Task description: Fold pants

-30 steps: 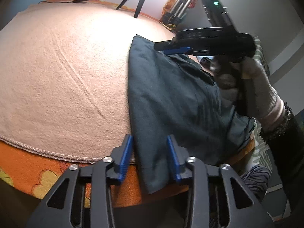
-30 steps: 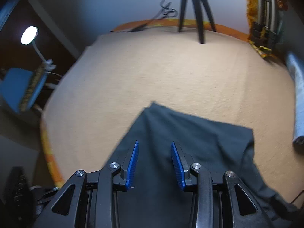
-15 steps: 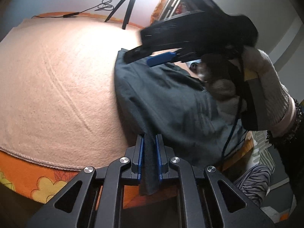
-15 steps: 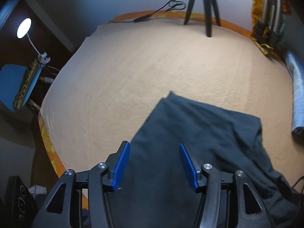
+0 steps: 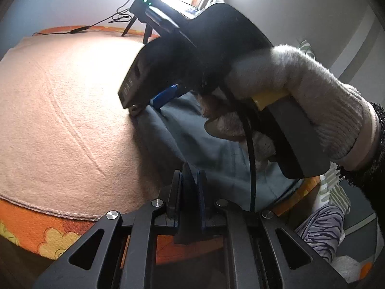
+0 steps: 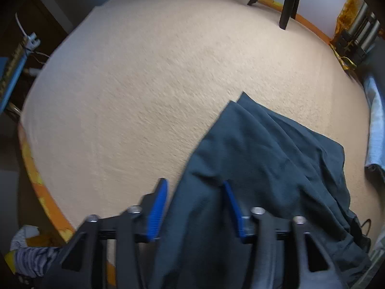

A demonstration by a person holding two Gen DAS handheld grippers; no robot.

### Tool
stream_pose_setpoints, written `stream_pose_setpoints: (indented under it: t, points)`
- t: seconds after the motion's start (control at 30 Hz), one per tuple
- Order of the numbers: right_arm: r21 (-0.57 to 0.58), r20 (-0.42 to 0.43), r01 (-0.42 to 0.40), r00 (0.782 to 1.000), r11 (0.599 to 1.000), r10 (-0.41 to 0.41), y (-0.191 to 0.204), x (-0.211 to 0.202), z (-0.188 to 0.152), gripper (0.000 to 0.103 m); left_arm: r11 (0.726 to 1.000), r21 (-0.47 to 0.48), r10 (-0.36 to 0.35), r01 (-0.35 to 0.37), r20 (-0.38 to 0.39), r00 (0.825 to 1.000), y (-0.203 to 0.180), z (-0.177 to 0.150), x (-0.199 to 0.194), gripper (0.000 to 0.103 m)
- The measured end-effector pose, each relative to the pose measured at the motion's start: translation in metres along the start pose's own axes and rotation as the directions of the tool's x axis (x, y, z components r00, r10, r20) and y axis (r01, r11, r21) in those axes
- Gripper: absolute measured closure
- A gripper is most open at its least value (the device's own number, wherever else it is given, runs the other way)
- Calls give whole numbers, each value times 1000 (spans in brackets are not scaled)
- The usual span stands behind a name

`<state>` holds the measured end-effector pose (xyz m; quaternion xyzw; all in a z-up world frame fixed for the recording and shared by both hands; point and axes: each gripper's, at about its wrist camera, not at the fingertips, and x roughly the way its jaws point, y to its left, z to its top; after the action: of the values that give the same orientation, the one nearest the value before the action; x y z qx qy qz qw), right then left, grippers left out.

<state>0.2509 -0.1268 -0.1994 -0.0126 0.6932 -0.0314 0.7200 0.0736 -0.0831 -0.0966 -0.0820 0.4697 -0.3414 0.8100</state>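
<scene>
The pants [image 6: 259, 159] are soft and limp; the left gripper [image 5: 190, 187] is clamping their edge, the right gripper [image 6: 195, 202] is closing around the side fold.

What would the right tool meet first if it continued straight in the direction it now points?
Most likely the dark grey-blue cloth pants: their edge lies between the closing blue pads of the right tool, with the peach-coloured blanket underneath. Depth is unclear.

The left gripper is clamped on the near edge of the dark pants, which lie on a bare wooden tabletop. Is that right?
Not quite. The left gripper is clamped on the near edge of the dark pants, but they lie on a peach blanket, not bare wood. The left wrist view shows this; the right wrist view confirms the blanket.
</scene>
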Motion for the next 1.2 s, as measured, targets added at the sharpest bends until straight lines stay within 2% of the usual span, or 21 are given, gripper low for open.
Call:
stream_pose_setpoints:
  t: [0.07, 0.2, 0.37, 0.43, 0.5, 0.87, 1.0, 1.2]
  points:
    - [-11, 13, 11, 1000, 1000, -11, 4, 0, -1, 70, 1000, 5, 31, -31, -2, 1000, 0, -1, 0, 92]
    - [3, 21, -7, 1000, 1000, 7, 1, -2, -4, 83, 995, 7, 101, -101, -13, 995, 3, -4, 4, 64]
    - [37, 51, -63, 997, 997, 61, -11, -10, -10, 93, 993, -19, 118, -119, -56, 991, 10, -8, 14, 63]
    - [48, 76, -89, 993, 995, 85, -22, -16, -15, 95, 994, -24, 105, -107, -56, 993, 10, -9, 15, 64]
    - [54, 98, -105, 990, 993, 99, -30, -23, -19, 98, 996, -28, 89, -90, -53, 995, 10, -7, 16, 92]
    - [126, 267, -214, 948, 969, 175, -82, -76, -53, 102, 990, 132, 31, -38, 51, 998, -38, 6, 5, 97]
    - [149, 311, -220, 936, 964, 166, -96, -89, -69, 103, 984, 176, -5, -4, 55, 998, -60, 14, 10, 97]
    - [191, 375, -212, 918, 958, 128, -139, -114, -97, 103, 968, 244, -77, 64, 44, 996, -107, 22, 23, 97]
